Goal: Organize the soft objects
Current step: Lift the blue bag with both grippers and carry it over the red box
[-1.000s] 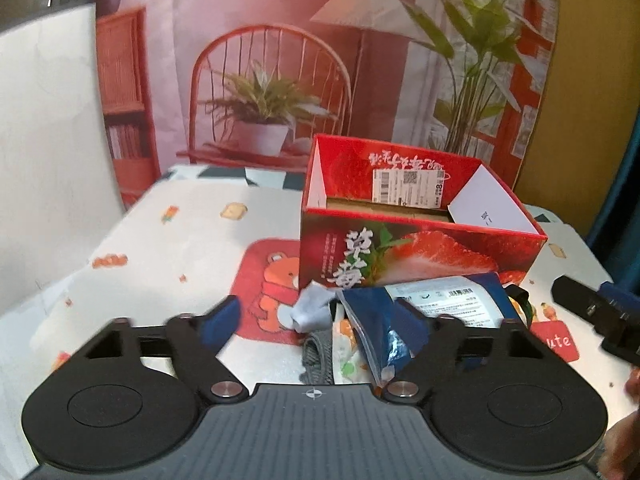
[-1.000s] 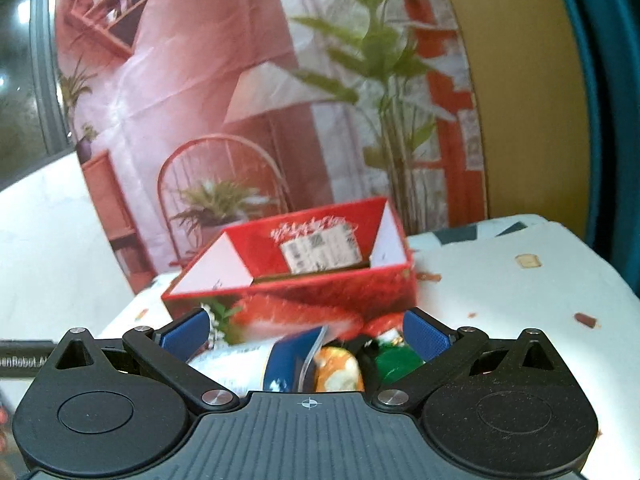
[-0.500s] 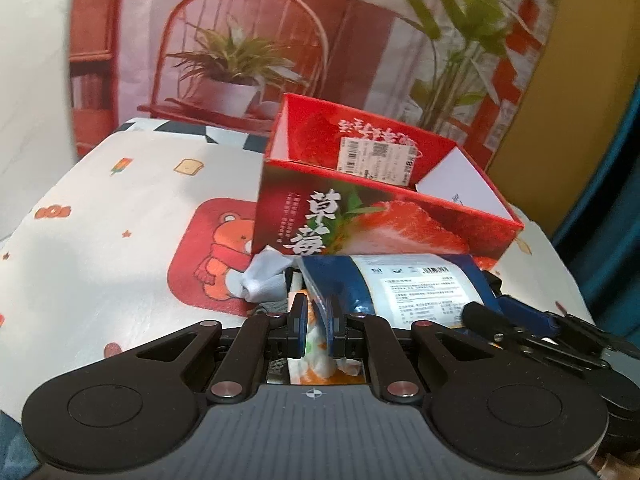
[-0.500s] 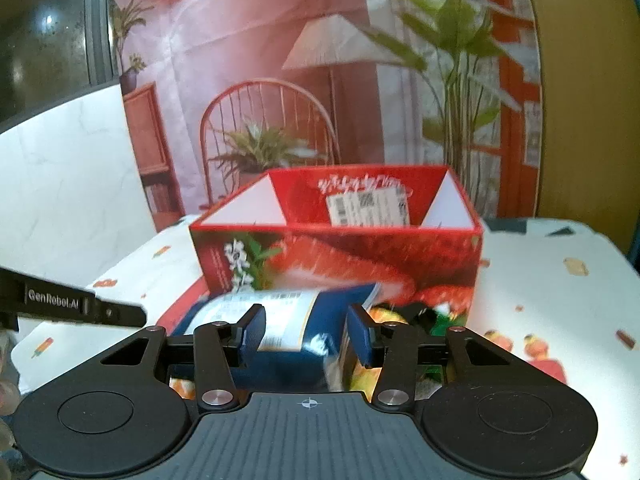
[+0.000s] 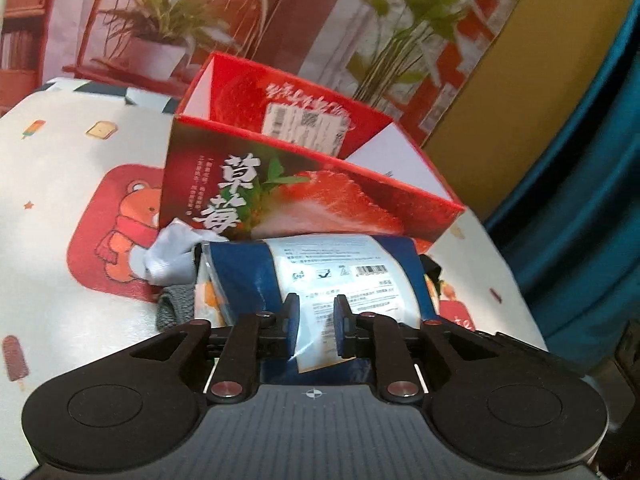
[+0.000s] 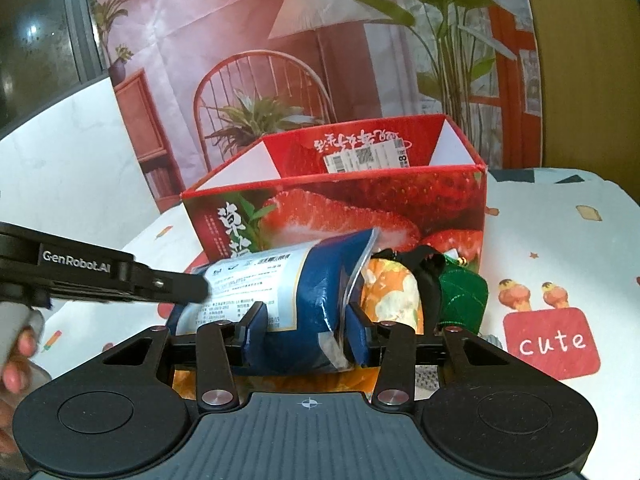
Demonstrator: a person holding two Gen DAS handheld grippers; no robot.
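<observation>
blue pouch (image 6: 308, 292): glossy soft pack with a white printed label and barcode, lying on its side in front of the red strawberry box (image 6: 360, 216).
white cloth (image 5: 168, 256): crumpled, at the pouch's left end.
orange pack (image 6: 392, 292): partly hidden behind the pouch.
green item (image 6: 460, 292): beside the orange pack.

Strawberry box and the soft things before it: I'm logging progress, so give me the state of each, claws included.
Strawberry box: open-topped, upright; inside hidden.
Blue bag: outside the box, gripped at both ends.
Left claw: jaws just eased wider, pinching the blue bag's edge.
Right claw: jaws just closing, clamped on the blue bag.
White sock: crumpled on the tablecloth, beside the box.
Green plush: lying before the box.
</observation>
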